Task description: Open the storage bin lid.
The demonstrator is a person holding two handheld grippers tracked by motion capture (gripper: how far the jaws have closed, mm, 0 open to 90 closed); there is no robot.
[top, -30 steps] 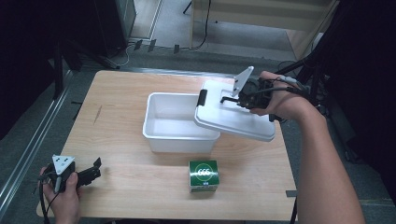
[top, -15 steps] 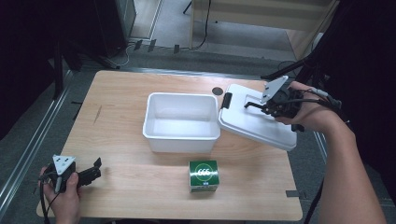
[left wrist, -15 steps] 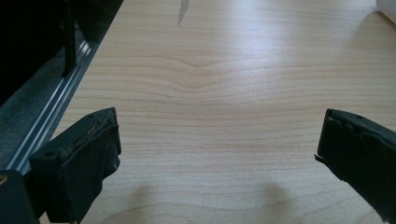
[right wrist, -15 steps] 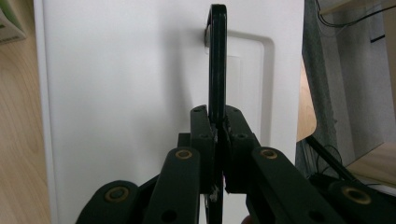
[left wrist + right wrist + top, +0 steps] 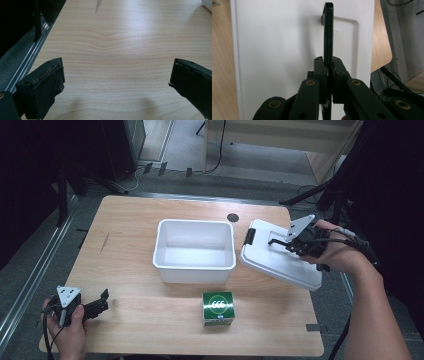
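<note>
White lid (image 5: 280, 262) hangs from your right tool (image 5: 289, 243), pinched on black handle (image 5: 328, 32); long axis slants toward counter (image 5: 150, 220) corner. Open bin (image 5: 195, 251) lies just beyond lid's far end. Left tool (image 5: 98, 306) spread, idle, well apart.

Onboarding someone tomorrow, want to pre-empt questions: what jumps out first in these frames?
The white lid stands out first: it hangs tilted at the table's right edge, carried by its black handle, on which the right gripper is shut. Next is the open white bin, empty at the table's centre, with a green box just in front of it. The left gripper rests open at the near left corner, nothing between its jaws.
</note>
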